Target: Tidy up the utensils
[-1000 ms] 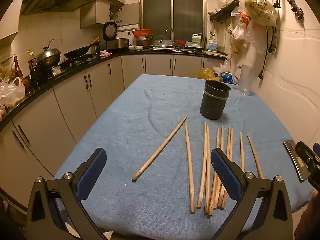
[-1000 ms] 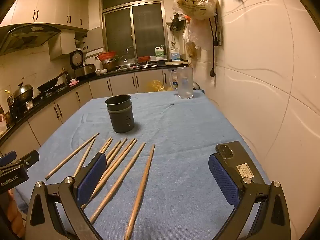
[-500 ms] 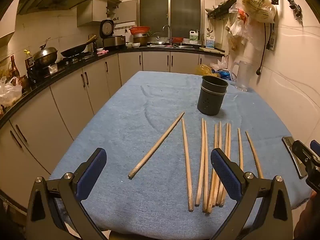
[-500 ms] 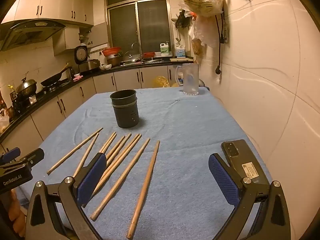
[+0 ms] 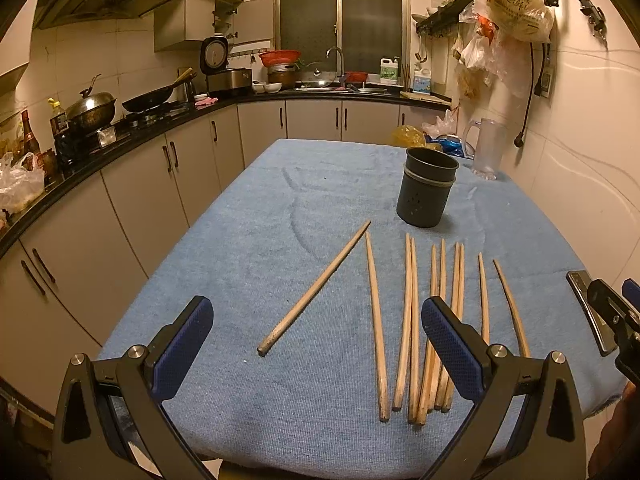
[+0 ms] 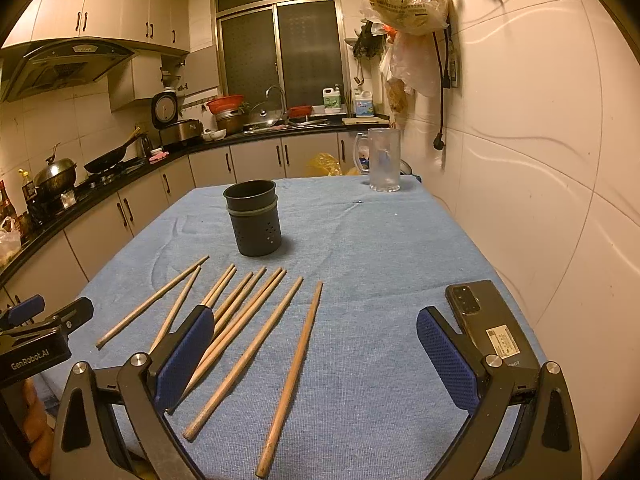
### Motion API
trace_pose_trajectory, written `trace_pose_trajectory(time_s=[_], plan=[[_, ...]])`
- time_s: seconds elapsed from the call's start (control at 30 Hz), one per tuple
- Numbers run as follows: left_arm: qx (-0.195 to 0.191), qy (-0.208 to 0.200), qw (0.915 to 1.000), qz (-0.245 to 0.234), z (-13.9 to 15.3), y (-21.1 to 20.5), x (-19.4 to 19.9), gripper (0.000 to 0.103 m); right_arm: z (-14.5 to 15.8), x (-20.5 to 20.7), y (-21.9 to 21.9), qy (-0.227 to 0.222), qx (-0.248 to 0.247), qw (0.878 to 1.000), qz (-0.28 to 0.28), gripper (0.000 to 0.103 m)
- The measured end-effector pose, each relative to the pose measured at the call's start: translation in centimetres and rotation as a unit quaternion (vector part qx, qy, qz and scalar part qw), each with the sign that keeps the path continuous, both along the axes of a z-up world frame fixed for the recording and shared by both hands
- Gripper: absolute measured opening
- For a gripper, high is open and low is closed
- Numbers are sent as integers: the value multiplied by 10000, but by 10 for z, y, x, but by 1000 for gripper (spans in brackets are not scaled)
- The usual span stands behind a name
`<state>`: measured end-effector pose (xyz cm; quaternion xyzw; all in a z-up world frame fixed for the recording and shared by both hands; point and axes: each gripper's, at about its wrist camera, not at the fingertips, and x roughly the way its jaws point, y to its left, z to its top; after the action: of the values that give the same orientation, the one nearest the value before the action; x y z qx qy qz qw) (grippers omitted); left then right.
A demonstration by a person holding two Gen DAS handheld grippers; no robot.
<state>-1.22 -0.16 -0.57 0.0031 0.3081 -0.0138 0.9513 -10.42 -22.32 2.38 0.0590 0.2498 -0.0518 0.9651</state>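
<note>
Several wooden chopsticks [image 5: 412,320] lie side by side on the blue cloth, also in the right wrist view [image 6: 248,312]; one [image 5: 316,286] lies slanted apart at the left. A dark perforated holder cup [image 5: 426,192] stands upright beyond them, also in the right wrist view [image 6: 254,218], and looks empty. My left gripper [image 5: 316,344] is open and empty, hovering near the table's front edge over the chopsticks' near ends. My right gripper [image 6: 316,352] is open and empty, above the rightmost chopsticks [image 6: 292,372].
A black phone [image 6: 486,324] lies at the table's right front edge. A glass mug [image 6: 382,160] stands at the far right corner. A wall runs along the right side. Kitchen counters with pots line the left and back. The blue-covered table [image 5: 280,208] fills the middle.
Both grippers have tilted and shifted slightly, so the chopsticks and cup sit a little differently in view. Nothing on the table has moved. Both grippers stay open.
</note>
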Motion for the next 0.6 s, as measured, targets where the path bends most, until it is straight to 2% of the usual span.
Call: trace_pose_trajectory(time_s=[0.53,0.6], plan=[[-340,43,9991,-255,-2,5,5,103,-2,2,-8,117,213,9997,-76,86],[-447,106,9984,-316,-3,10,8,103,-2,3,-10,132,254,9995,-93,80]])
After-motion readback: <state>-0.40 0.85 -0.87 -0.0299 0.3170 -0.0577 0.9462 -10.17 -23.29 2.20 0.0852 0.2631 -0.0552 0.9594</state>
